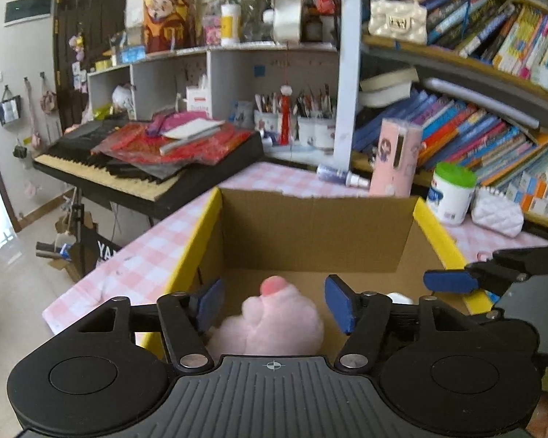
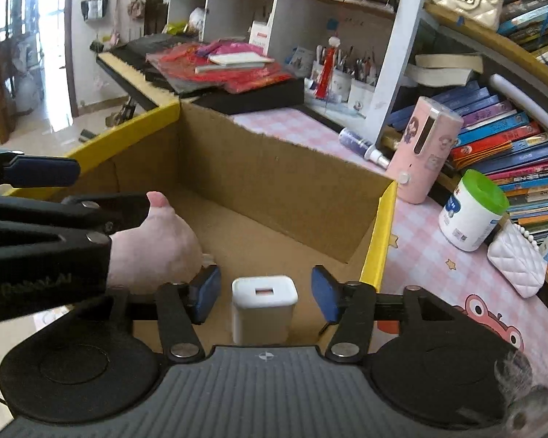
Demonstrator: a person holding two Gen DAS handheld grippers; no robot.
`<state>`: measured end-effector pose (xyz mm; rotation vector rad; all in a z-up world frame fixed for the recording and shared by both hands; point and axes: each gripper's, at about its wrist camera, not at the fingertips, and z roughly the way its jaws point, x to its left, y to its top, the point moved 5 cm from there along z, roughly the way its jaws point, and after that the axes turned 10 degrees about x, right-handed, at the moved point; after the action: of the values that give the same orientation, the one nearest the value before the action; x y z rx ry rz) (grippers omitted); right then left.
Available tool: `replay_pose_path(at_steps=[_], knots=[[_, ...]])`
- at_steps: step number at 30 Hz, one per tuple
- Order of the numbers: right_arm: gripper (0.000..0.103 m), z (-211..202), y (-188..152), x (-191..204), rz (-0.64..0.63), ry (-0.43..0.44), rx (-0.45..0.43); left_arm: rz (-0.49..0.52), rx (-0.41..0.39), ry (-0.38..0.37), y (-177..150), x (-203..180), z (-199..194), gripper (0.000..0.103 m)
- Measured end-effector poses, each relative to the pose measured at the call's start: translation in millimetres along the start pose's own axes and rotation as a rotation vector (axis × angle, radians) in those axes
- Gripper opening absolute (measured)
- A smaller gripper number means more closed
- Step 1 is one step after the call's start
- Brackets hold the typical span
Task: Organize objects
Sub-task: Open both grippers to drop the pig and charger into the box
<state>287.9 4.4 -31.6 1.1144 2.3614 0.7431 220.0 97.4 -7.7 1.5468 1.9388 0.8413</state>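
An open cardboard box (image 1: 312, 233) with yellow rim tape stands on the pink checked table; it also shows in the right wrist view (image 2: 274, 182). A pink plush toy (image 1: 274, 319) lies inside, between the wide-apart fingers of my open left gripper (image 1: 274, 304), untouched by either pad. The plush also shows in the right wrist view (image 2: 157, 244). A white USB charger (image 2: 263, 306) lies in the box between the fingers of my open right gripper (image 2: 265, 294), with gaps on both sides. The right gripper's finger (image 1: 449, 281) reaches in from the right.
On the table right of the box stand a pink cylinder (image 2: 423, 149), a green-lidded white tub (image 2: 471, 211), a white quilted purse (image 2: 517, 259) and a small spray bottle (image 2: 363, 148). Bookshelves (image 2: 507, 138) fill the right. A keyboard (image 1: 146, 160) piled with red items stands behind left.
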Motion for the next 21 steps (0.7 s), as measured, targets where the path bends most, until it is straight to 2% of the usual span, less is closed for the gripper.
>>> replay_pose_path(at_steps=[3,7,12,19,21], knots=[[0.057,-13,-1,3,0.010,-0.018,-0.032,-0.038,-0.028,0.009,2,6,-12,0.066],[0.060,-34,-6,7,0.045,-0.034,-0.065,-0.080,-0.063,0.023,0,16,-31,0.073],[0.062,-62,-15,5,0.103,-0.077,-0.105,-0.084,-0.103,0.034,-8,22,-52,0.077],[0.063,-91,-38,8,0.184,-0.145,-0.118,-0.073,-0.088,0.034,-32,28,-70,0.077],[0.064,-95,-47,11,0.209,-0.167,-0.106,-0.071,-0.072,0.045,-40,30,-73,0.080]])
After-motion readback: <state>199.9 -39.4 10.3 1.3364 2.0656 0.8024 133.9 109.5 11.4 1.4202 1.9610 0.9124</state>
